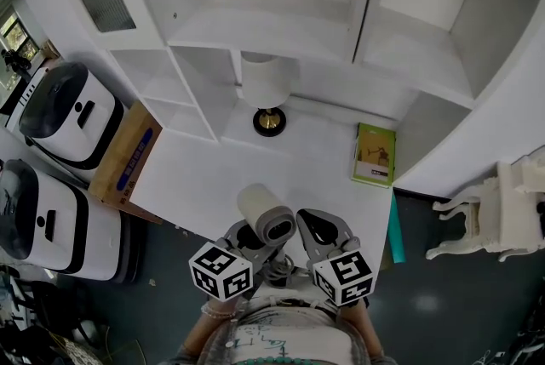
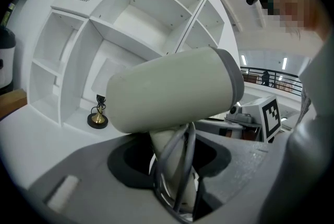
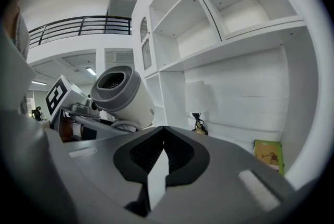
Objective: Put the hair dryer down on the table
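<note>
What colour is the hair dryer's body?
Cream hair dryer, grey end ring; best in the left gripper view.

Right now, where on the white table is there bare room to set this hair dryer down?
The widest bare patch of the table is its middle, between the lamp at the back, the green book on the right and the cardboard box beside the left edge. It is tight only near lamp and book.

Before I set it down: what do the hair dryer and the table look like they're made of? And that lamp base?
The hair dryer is likely moulded plastic: a matte off-white body with a grey end ring and no glare. The table seems to be white painted or laminated board, smooth with a faint sheen. The lamp base is probably metal, judging by its brassy shine over a dark round foot.
</note>
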`<action>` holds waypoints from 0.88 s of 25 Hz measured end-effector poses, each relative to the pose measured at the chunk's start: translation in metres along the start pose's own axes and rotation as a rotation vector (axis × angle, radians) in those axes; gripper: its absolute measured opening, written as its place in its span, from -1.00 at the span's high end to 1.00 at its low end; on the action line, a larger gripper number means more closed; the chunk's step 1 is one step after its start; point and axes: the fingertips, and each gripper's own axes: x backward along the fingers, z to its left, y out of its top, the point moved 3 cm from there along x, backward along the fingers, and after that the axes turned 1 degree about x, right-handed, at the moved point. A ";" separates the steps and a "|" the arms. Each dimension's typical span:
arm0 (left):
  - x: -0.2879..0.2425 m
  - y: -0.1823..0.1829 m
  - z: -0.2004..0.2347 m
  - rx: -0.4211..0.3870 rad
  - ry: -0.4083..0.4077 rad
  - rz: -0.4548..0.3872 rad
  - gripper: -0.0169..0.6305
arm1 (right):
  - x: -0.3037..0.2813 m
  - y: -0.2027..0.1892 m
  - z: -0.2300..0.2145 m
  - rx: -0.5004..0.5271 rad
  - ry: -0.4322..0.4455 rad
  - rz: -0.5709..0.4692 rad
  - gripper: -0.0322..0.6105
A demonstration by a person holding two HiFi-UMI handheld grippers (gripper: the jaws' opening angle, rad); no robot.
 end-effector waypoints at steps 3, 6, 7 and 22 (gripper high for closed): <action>-0.012 0.002 -0.006 -0.009 -0.011 0.010 0.38 | 0.005 0.001 -0.014 -0.004 -0.013 -0.008 0.81; -0.022 0.002 -0.011 -0.018 -0.013 0.017 0.38 | 0.010 0.000 -0.023 -0.011 -0.016 -0.015 0.81; -0.025 0.001 -0.013 -0.018 -0.013 0.018 0.38 | 0.012 -0.002 -0.026 -0.013 -0.015 -0.014 0.81; -0.044 -0.007 -0.014 -0.013 -0.061 0.064 0.38 | 0.015 -0.016 -0.041 -0.012 -0.055 0.036 0.81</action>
